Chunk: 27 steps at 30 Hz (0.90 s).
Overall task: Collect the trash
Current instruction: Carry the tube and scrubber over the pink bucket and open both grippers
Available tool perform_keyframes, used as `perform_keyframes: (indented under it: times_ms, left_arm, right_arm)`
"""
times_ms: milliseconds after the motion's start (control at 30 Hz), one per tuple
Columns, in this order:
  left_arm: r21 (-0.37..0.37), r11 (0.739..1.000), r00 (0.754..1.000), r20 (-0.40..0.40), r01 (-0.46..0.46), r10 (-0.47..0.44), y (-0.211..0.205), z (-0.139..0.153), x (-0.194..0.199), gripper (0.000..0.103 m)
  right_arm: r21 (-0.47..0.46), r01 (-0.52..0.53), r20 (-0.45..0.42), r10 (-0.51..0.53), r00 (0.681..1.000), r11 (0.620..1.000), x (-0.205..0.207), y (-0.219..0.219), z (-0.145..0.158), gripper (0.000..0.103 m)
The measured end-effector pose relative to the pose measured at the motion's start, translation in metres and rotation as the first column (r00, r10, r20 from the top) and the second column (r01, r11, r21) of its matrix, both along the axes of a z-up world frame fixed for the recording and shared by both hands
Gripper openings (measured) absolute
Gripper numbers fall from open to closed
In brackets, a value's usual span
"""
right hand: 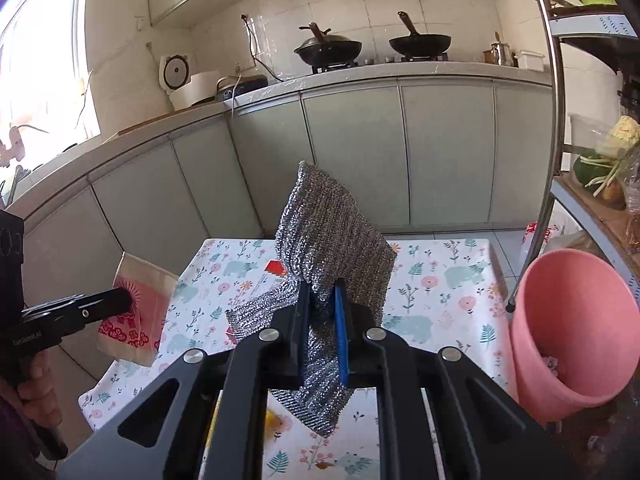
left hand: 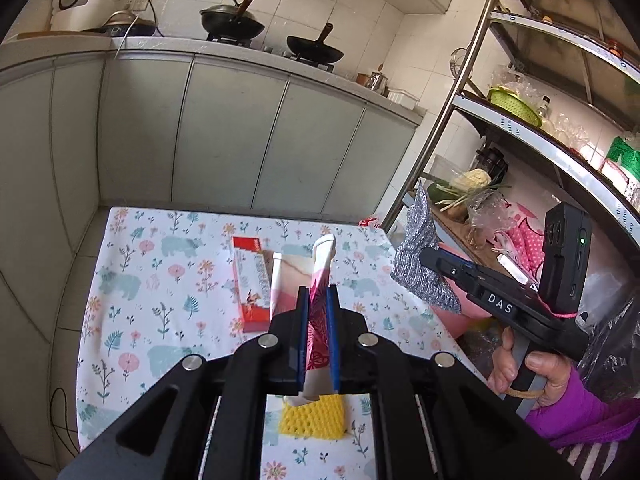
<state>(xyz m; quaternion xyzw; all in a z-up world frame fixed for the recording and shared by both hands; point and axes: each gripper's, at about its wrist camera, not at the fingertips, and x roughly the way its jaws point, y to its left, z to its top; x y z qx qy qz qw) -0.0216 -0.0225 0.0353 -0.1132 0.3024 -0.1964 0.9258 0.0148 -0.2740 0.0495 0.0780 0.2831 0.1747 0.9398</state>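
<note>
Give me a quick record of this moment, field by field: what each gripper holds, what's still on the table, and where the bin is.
left gripper: shut on paper bag, lifted above table
right gripper: shut on silver scouring cloth, lifted
table: red box and yellow sponge lying on floral cloth
bin: pink bucket at table's right edge, some bits inside

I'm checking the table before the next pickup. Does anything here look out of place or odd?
Nothing looks spilled or broken. Two bits still lie on the table: a red box and a yellow sponge. The left hand-held gripper pinches a pink paper bag; the right hand-held gripper holds a silver scouring cloth.
</note>
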Motion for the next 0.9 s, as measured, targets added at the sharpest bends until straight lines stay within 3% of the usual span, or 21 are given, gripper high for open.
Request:
perform_keyframes:
  times_ms: [400,900]
  left_arm:
    - [-0.009,0.994,0.989,0.106,0.109,-0.108,-0.075,0.027,0.044,0.008]
    - [-0.03,0.953,0.942,0.162,0.302,-0.294,-0.203,0.033,0.09,0.008]
  right_arm:
    - [-0.01,0.172,0.033,-0.171,0.985,0.985,-0.01,-0.064,0.002,0.012]
    - [-0.028,0.385,0.046,-0.383,0.922,0.923,-0.016,-0.157,-0.006,0.012]
